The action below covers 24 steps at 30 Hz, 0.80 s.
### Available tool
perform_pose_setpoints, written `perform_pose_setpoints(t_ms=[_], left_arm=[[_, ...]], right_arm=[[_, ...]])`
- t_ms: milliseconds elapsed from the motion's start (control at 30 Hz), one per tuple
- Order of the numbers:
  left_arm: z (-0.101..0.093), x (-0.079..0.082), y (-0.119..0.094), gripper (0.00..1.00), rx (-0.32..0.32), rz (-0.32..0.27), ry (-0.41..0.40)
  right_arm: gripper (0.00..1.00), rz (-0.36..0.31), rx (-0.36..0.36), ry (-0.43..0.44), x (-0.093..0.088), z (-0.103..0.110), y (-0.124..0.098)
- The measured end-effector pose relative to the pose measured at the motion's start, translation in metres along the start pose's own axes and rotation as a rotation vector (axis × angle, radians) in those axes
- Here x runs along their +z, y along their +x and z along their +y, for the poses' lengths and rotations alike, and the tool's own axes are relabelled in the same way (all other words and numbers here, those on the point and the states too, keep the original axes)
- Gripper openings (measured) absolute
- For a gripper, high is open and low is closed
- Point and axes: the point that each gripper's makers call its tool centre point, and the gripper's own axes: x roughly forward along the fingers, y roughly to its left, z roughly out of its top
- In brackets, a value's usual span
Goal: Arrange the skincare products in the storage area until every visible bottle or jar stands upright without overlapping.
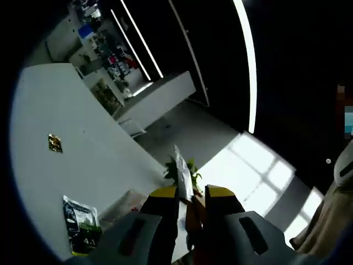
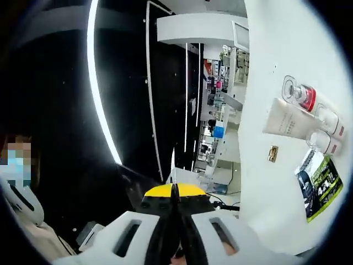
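Observation:
My left gripper (image 1: 192,194) is held off the table edge, its yellow-tipped jaws closed on a thin silvery packet (image 1: 182,172) that stands edge-on between them. My right gripper (image 2: 174,190) is shut, and a thin white sliver (image 2: 172,164) rises from between its tips. On the white table (image 2: 276,55) lie a clear bottle with a red cap (image 2: 302,95), a white tube (image 2: 285,118) and two small clear bottles (image 2: 326,117), all on their sides. A small gold sachet (image 2: 272,153) and a black-and-green packet (image 2: 317,179) lie nearby. The gold sachet (image 1: 54,143) and black-and-green packet (image 1: 81,223) also show on the table (image 1: 83,110).
A green plant (image 1: 190,165) stands beyond the table's edge. Shelves of goods (image 2: 218,105) and a white counter (image 1: 157,99) stand across a dark room with bright ceiling strips. A person in pale clothing (image 1: 325,215) is close by.

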Motion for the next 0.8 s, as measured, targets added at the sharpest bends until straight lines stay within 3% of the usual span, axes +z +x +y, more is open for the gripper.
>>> perform_pose_setpoints(t_ms=[100, 200, 333, 467, 500, 633, 733, 800], left_arm=[[0.010, 0.003, 0.001, 0.03, 0.072, -0.035, -0.048], [0.009, 0.003, 0.003, 0.00, 0.083, -0.029, -0.035], [0.008, 0.003, 0.004, 0.00, 0.078, -0.012, -0.073], [0.003, 0.006, 0.002, 0.00, 0.037, 0.038, -0.125], [0.000, 0.005, 0.001, 0.00, 0.024, 0.086, -0.126], [-0.022, 0.004, -0.005, 0.00, -0.085, 0.273, -0.115], [-0.035, -0.005, -0.010, 0.00, -0.139, 0.442, -0.088], [-0.036, -0.014, -0.014, 0.00, -0.140, 0.553, -0.038]], right_arm=[[0.01, -0.004, -0.008, -0.021, -0.003, -0.001, 0.000], [0.01, -0.012, -0.031, -0.037, -0.003, -0.004, 0.000], [0.01, 0.000, -0.040, -0.050, -0.001, -0.004, 0.000], [0.03, 0.076, -0.009, -0.172, 0.002, 0.001, -0.002], [0.04, 0.062, 0.006, -0.251, 0.013, 0.003, -0.005], [0.13, 0.092, 0.021, -0.270, 0.035, 0.006, -0.015], [0.26, 0.208, 0.077, -0.356, 0.039, 0.020, -0.017], [0.33, 0.292, 0.111, -0.387, 0.033, 0.031, -0.017]])
